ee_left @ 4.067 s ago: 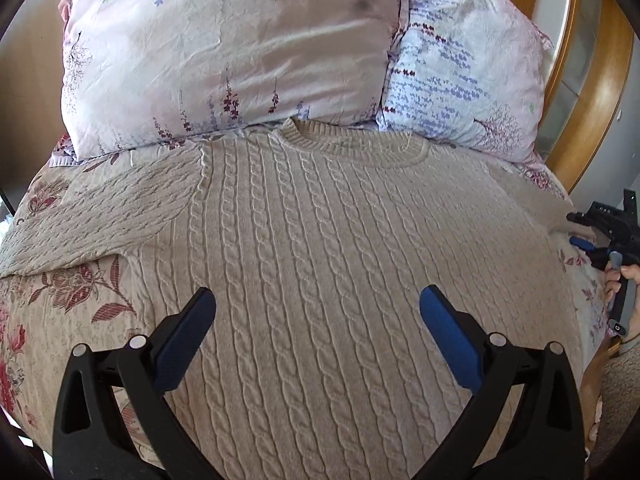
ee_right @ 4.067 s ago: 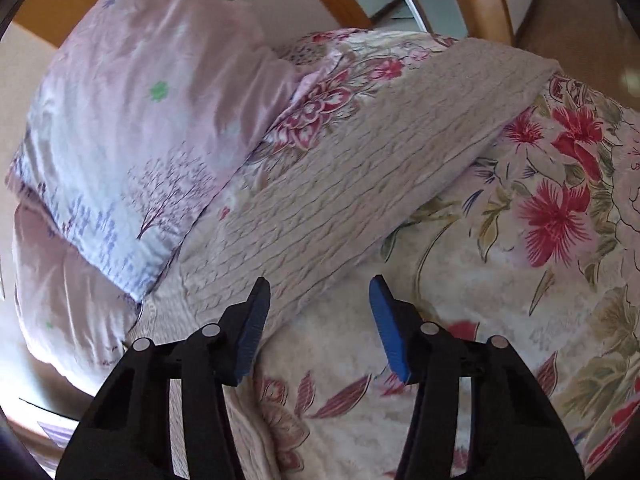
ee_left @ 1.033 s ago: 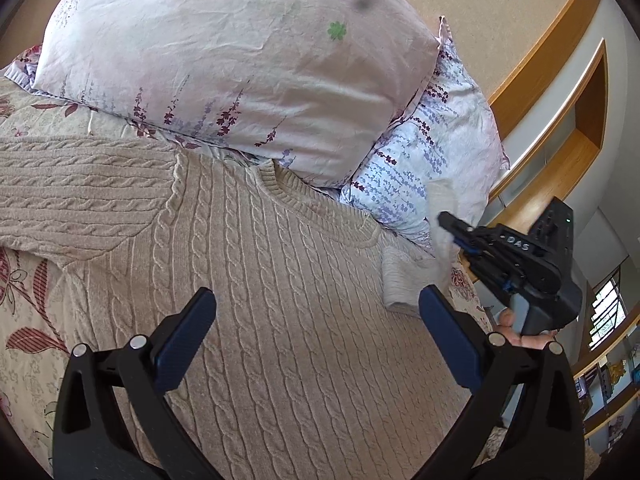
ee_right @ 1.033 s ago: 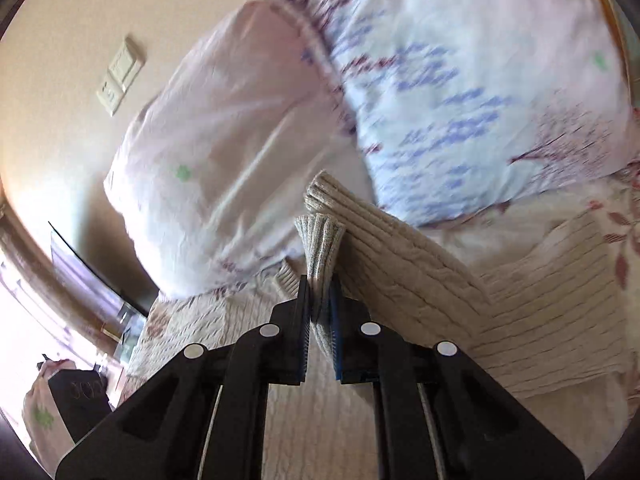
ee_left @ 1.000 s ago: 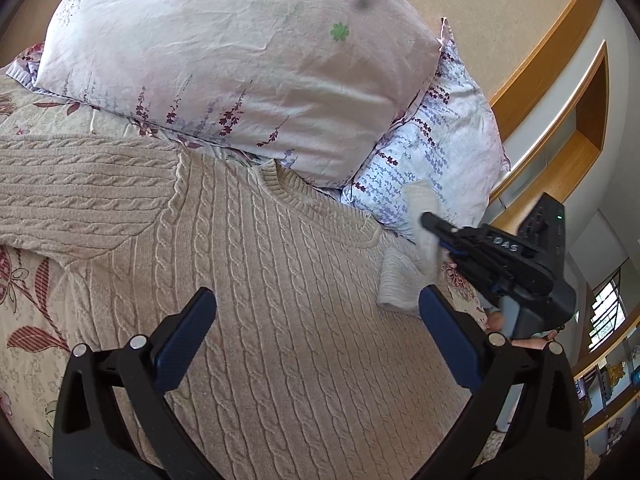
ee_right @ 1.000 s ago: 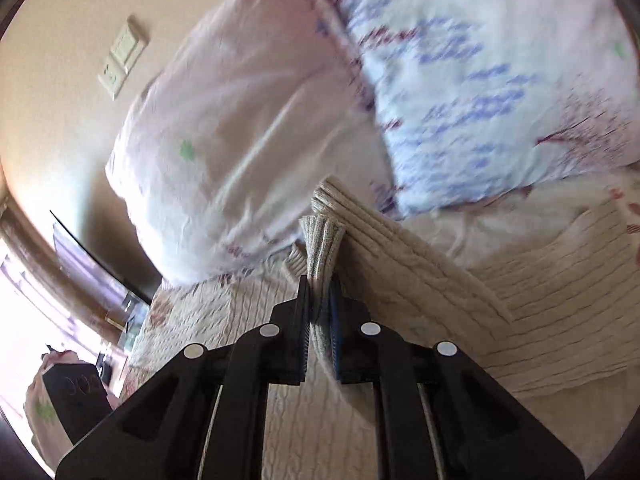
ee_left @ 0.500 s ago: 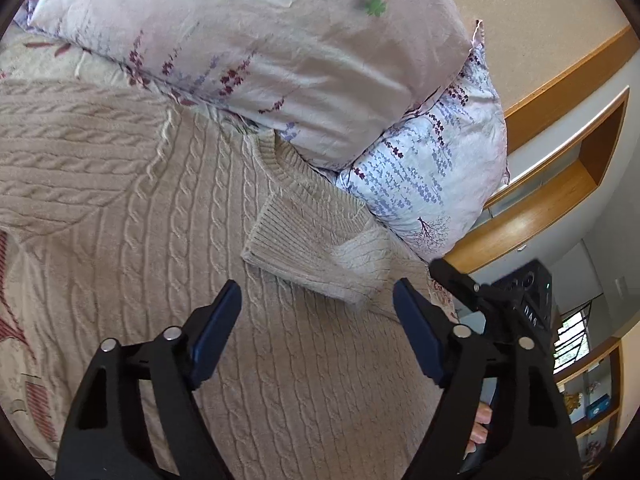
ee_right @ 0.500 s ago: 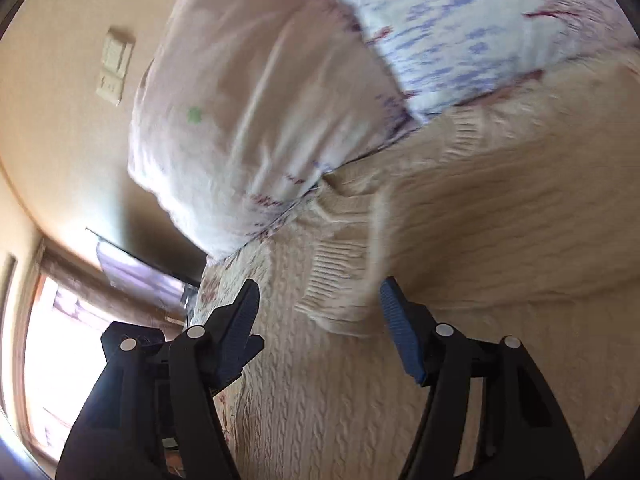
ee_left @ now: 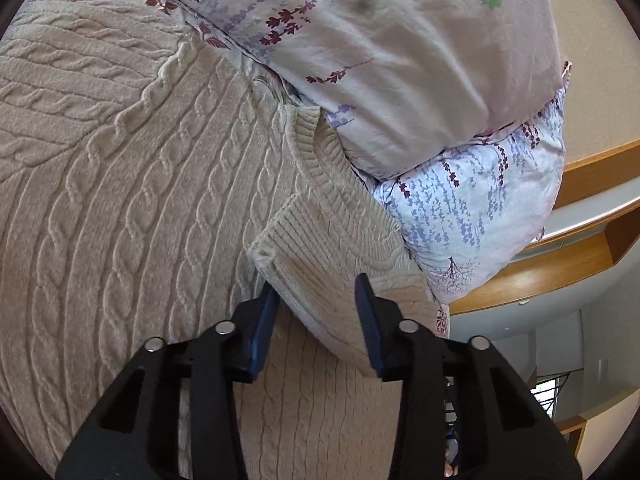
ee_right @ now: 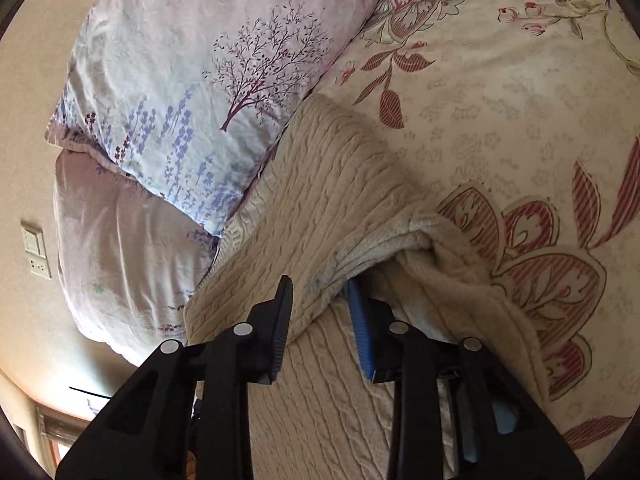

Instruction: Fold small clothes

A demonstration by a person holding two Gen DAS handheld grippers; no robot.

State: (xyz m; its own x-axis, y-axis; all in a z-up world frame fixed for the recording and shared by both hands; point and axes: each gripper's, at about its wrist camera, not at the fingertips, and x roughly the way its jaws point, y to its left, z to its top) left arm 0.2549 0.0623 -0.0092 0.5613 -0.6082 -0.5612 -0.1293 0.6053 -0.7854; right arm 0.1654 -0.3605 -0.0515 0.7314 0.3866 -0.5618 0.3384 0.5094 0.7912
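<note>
A beige cable-knit sweater (ee_left: 140, 200) lies flat on the bed, collar toward the pillows. One sleeve (ee_left: 328, 248) is folded over the chest, with its ribbed cuff (ee_left: 280, 228) just below the collar. My left gripper (ee_left: 316, 284) hovers low over this sleeve. Its jaws are closing, with the sleeve's edge between the blue pads. In the right wrist view, my right gripper (ee_right: 318, 282) is at the sleeve's fold (ee_right: 360, 216) by the shoulder. Its jaws are closing too. The knit fills the gap and drapes over the right finger.
A pink floral pillow (ee_left: 400, 60) and a blue-and-white pillow (ee_left: 480, 208) lie against the sweater's collar. The flowered bedspread (ee_right: 500, 120) extends beyond the fold. A wooden ledge (ee_left: 560, 264) runs behind the bed. A wall switch (ee_right: 34, 248) is on the wall at left.
The right gripper let go of the cuff, leaving the sleeve across the chest, and swung down to the fold. The left gripper moved in over the sleeve. Both sets of jaws have narrowed.
</note>
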